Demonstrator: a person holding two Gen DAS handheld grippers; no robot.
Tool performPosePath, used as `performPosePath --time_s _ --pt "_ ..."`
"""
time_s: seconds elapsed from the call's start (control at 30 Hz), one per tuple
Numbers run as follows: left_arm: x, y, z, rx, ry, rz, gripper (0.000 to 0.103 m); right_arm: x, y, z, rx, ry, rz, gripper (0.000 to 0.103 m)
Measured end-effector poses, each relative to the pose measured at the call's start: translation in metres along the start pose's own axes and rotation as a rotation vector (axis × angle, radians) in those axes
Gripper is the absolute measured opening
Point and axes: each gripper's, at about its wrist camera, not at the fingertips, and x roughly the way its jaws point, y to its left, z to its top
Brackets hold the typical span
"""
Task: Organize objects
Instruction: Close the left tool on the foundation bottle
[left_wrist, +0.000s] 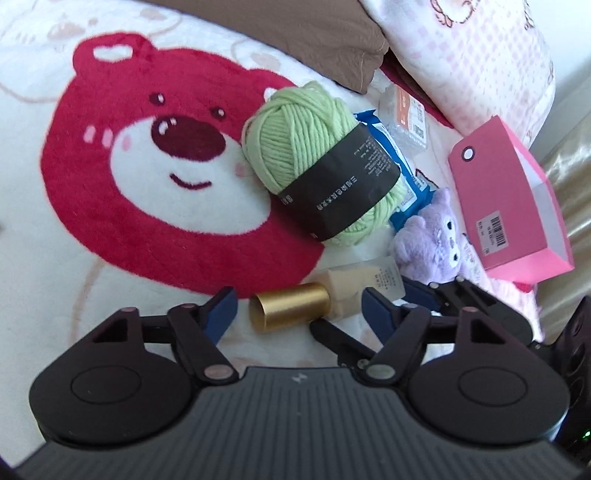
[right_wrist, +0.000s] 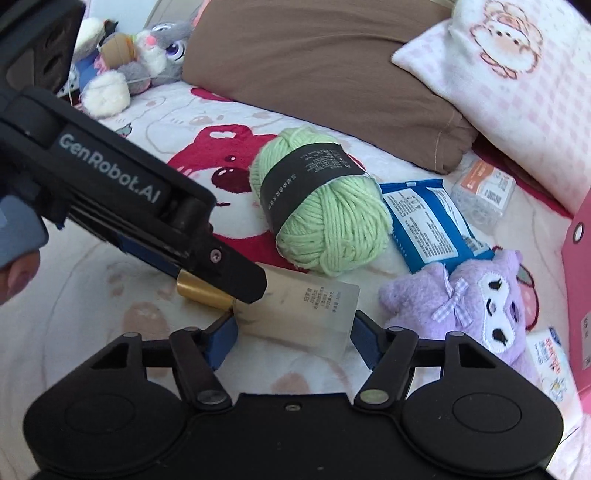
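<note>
Bottle (right_wrist: 295, 314) first: a frosted one with a gold cap (left_wrist: 290, 310), lying on its side on the bear blanket (left_wrist: 110, 184) right in front of both my tools. My right gripper (right_wrist: 293, 332) has its 2 blue pads spread about as wide as the bottle body, 1 on each side of it; they sit at the glass, but I cannot tell whether they are pressing or only framing it. My left gripper (left_wrist: 299, 314) is open too, its pads well apart on either side of the gold cap without touching it, and holding nothing.

Beyond the bottle lie the green yarn ball (left_wrist: 317, 162), a blue wipes packet (right_wrist: 428, 225), a small clear packet (right_wrist: 484, 195) and a purple plush (right_wrist: 465, 306); the pink box (left_wrist: 513, 206) stands open at the right, and I judge it the likely place for all this.

My worries from here. Frosted glass is smooth and the bottle is heavier than it looks, so a light squeeze on the flat sides could let it slide out on the lift. Both tools crowd the same object: from the right wrist view the left tool's finger hangs over the cap, so closing or lifting either one carelessly could knock them together. The soft blanket gives under pressure, and the plush just beside my right pad could snag.
</note>
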Motion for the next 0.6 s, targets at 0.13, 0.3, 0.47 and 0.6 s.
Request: performPosePath --time_s 0.13,0.3,0.47,0.6 --pt "0.003 -0.002 -0.005 -0.047 -0.007 -0.024 0.071 -0.003 0.002 0.000 0.006 0.006 -0.006 0.071" --pt "0.006 -0.014 -0.015 -0.012 0.004 0.003 0.074 -0.014 0.007 -0.001 0.037 0.061 -0.017 0.071" --pt "0.008 -0.028 -0.017 0.031 0.018 0.055 0.074 -0.019 0.002 -0.007 0.070 0.094 0.024 0.071" --pt "0.006 -0.027 -0.016 0.007 0.016 0.063 0.070 -0.010 -0.015 -0.011 0.160 0.100 0.091 0.076"
